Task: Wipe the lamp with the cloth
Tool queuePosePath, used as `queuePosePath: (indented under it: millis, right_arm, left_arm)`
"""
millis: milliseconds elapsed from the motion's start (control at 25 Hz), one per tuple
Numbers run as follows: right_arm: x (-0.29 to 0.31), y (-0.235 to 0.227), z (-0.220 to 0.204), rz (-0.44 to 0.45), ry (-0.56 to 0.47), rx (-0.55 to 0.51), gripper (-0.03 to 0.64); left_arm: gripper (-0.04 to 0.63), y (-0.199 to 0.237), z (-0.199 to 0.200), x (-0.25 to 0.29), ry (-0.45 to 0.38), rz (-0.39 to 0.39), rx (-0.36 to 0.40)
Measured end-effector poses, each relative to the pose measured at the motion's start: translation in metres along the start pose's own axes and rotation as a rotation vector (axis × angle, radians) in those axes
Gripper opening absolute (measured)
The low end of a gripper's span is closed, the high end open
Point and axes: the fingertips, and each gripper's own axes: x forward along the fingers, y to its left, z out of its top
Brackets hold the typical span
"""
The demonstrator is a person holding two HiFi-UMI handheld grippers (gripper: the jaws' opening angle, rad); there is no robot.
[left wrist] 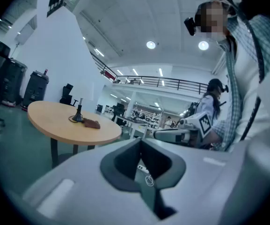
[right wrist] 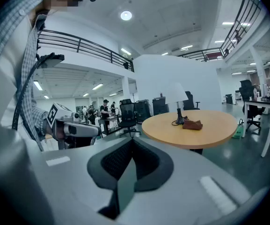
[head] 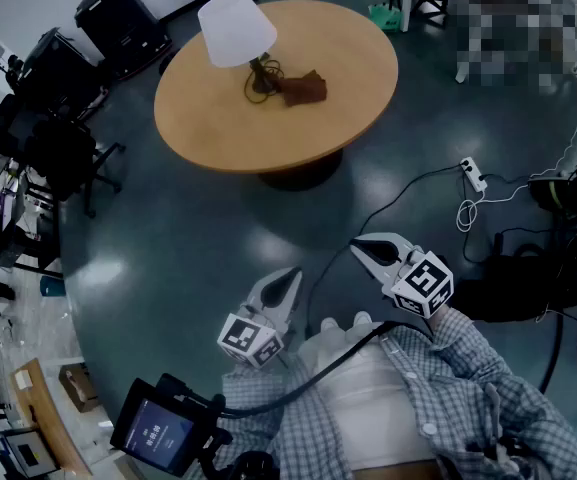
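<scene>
While the person stood well back from the work, both grippers hung level before the checked shirt (head: 488, 408), and neither held anything. The left gripper (head: 292, 274) had its jaws pressed tight together with nothing between them. The right gripper (head: 359, 249) had its jaws fully closed as well, also on nothing. In the head view the left one pointed toward 1 o'clock and the right one toward 10 o'clock, so their tips leaned toward each other without touching.

At 12 o'clock from the grippers, well apart across the dark green floor (head: 198, 238), stood the round wooden table (head: 358, 68). The table lamp (head: 236, 28) sat on it at about 10 o'clock of the top's centre, near the rim. It had a white shade on a thin dark stem, and it looked upright in both gripper views. Its dark cord (head: 271, 69) lay looped around the base. The brown cloth (head: 305, 87) lay crumpled on the bare wood at 3 o'clock of the lamp's base, just beside it. Whether it touched the base or the cord could not be made out.

A white power strip (head: 473, 174) lay on the floor at 4 o'clock of the table, with a dark cable running from it. Black office chairs (head: 63, 153) stood at the table's 9 o'clock, and black wheeled cases (head: 118, 13) at its 10 o'clock. A lit tablet (head: 158, 435) showed at 7 o'clock of the left gripper.
</scene>
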Motion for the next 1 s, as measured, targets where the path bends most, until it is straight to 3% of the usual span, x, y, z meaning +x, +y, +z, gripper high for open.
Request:
queuePosePath:
  millis: [720,1000]
  right_arm:
    - [-0.005,-0.003,-0.007,0.011,0.006,0.024,0.005]
    - [-0.010,-0.020,-0.003,0.023,0.005,0.034,0.005]
  left_arm:
    - [0.005,-0.002,-0.019,0.003,-0.012,-0.013,-0.001]
    - [0.005,-0.005,-0.009,0.018,-0.012,0.029,0.000]
